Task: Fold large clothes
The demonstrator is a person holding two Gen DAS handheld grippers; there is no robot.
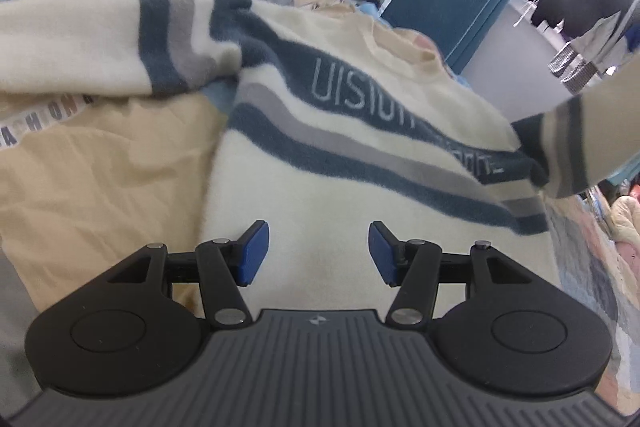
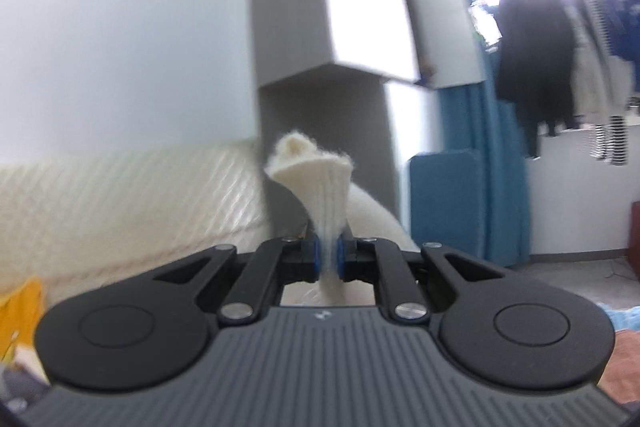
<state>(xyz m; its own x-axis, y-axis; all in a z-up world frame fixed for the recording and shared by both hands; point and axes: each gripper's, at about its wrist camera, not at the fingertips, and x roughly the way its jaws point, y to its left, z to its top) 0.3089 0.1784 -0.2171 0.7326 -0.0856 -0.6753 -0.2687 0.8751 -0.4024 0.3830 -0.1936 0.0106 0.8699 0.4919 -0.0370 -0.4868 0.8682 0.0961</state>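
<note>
In the left wrist view we saw the sweater [image 1: 360, 155], cream with blue and grey stripes, lying spread face up on the bed [image 1: 100, 179] over a tan quilt. Our left gripper [image 1: 319, 253] hovered over its lower body, fingers [image 1: 252, 251] apart and holding nothing. One sleeve [image 1: 92, 39] lay crossed over the upper left, while the other sleeve [image 1: 580, 147] rose off the bed toward the right edge of the picture, pulled taut.

In the right wrist view our right gripper [image 2: 328, 255] pointed about level into the room, toward a grey cabinet [image 2: 320, 27] and a blue curtain [image 2: 472, 167]. Its fingers [image 2: 315, 255] were clamped tight on a ribbed cream cuff [image 2: 312, 167], which we took to be the end of that lifted sleeve.

We judged the fold to be at an early stage: the body was flat and unfolded, one sleeve seemed roughly laid in, and the held sleeve had yet to be brought across. The body folds were all left to do.
</note>
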